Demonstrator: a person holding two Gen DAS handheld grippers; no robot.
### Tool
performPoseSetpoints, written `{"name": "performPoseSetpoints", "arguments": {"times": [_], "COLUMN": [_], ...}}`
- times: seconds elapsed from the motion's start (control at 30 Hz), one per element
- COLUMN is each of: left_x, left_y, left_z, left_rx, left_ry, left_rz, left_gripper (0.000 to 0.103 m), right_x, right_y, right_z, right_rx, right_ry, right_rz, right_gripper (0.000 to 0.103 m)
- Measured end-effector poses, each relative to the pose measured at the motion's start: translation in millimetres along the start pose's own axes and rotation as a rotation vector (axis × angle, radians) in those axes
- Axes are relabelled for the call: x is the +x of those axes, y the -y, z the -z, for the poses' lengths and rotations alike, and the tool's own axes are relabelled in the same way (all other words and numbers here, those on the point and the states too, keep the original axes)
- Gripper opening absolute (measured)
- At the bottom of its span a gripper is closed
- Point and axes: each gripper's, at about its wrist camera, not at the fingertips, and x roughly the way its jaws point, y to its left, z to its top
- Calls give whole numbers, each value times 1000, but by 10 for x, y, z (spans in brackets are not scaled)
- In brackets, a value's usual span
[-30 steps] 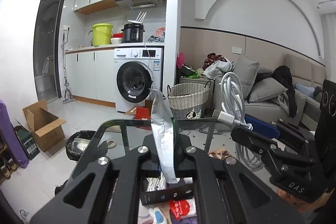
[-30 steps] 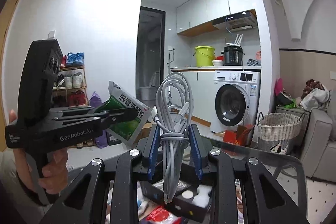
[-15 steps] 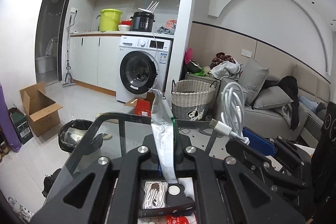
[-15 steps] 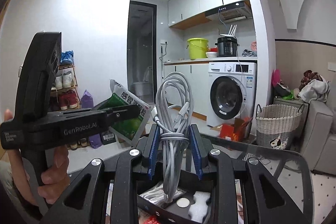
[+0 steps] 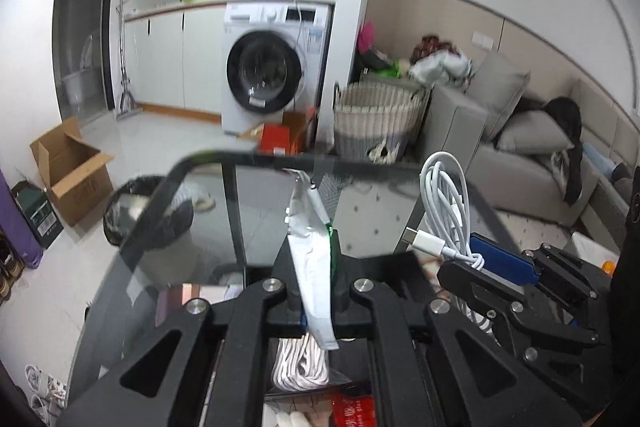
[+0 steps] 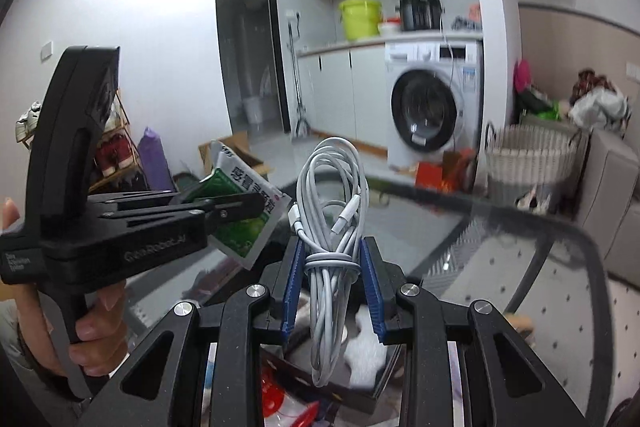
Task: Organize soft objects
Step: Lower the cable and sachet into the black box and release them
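Observation:
My left gripper [image 5: 314, 267] is shut on a silver and green sachet [image 5: 312, 259], held edge-on above the glass table [image 5: 168, 227]; the sachet's green printed face shows in the right wrist view [image 6: 236, 211]. My right gripper [image 6: 330, 267] is shut on a coiled white cable [image 6: 332, 219], which also shows at the right of the left wrist view [image 5: 444, 203]. Below both grippers sits a black box [image 6: 360, 391] holding another coiled white cable [image 5: 300, 363] and white items.
Red packets [image 5: 352, 407] lie beside the box on the table. Beyond the table are a washing machine [image 5: 268, 71], a wicker basket [image 5: 376, 119], a grey sofa [image 5: 520, 147], a black bin [image 5: 144, 211] and a cardboard box [image 5: 72, 171].
Both grippers have tilted down and come lower toward the table with their loads. The black box and its coiled cable now show larger beneath them.

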Motion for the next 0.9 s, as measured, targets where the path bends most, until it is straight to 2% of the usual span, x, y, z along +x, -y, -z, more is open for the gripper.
{"name": "performPoseSetpoints", "arguments": {"times": [0.3, 0.43, 0.5, 0.73, 0.8, 0.87, 0.9], "left_x": [498, 611, 651, 519, 486, 454, 445], "left_y": [226, 174, 167, 272, 306, 306, 307], "left_z": [267, 381, 458, 616, 636, 651, 651], "left_rx": [124, 96, 77, 122, 135, 147, 148], "left_ry": [-157, -256, -302, -366, -391, -405, -414], "left_rz": [-48, -65, -60, -54, -38, -32, -25], "left_gripper": [3, 3, 3, 4, 4, 5, 5], "right_x": [514, 561, 578, 578, 554, 522, 498], "right_y": [175, 180, 189, 190, 194, 194, 193], "right_z": [325, 417, 445, 528, 522, 510, 497], "right_rx": [3, -6, -2, -31, -15, 11, 17], "right_ry": [-172, -211, -242, -355, -379, -390, -390], "right_rz": [-25, -27, -30, -34, -35, -60, -66], "right_gripper": [29, 29, 29, 29, 33, 45, 47]}}
